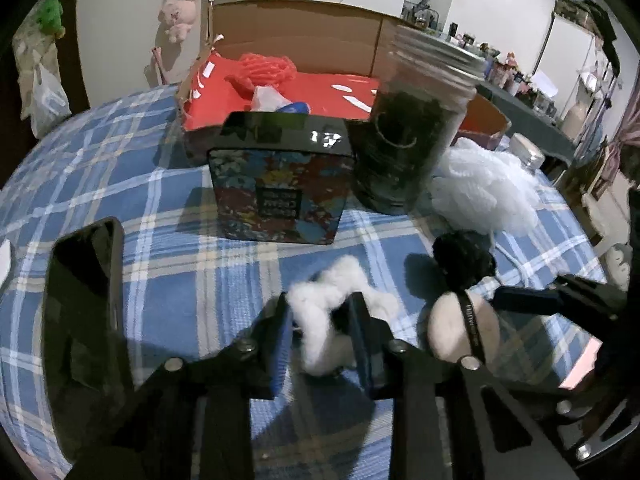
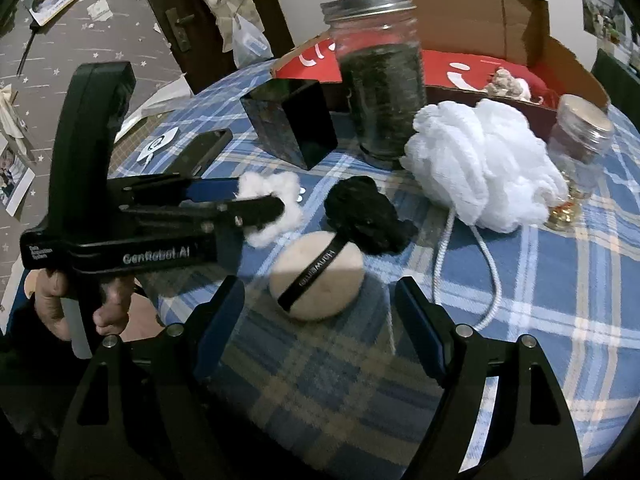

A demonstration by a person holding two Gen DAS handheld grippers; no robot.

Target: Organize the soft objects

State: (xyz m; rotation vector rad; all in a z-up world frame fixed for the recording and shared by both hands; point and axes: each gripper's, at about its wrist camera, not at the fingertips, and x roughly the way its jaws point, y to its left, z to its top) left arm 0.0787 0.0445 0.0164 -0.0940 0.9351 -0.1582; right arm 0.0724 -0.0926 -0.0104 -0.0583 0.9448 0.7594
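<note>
The left gripper (image 1: 324, 328) is clenched on a white cotton tuft (image 1: 320, 304), while the right gripper (image 2: 320, 312) hangs released just short of a beige powder puff (image 2: 316, 276). Beyond the puff, a black fluffy piece (image 2: 366, 216) and white mesh bath pouf (image 2: 484, 168) lie unsorted. The red-lined cardboard box (image 1: 320, 92), farther ahead, holds an orange mesh pouf (image 1: 264, 68), so sorting looks barely begun.

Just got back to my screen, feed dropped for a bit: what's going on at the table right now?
A person is sorting soft items on the checked tablecloth. The left gripper is pinched on a white cotton tuft. The right gripper is open and empty, pointing at the round beige puff with its black band. A black fuzzy piece and a white mesh sponge lie loose beyond it; the cardboard box sits at the back.
</note>
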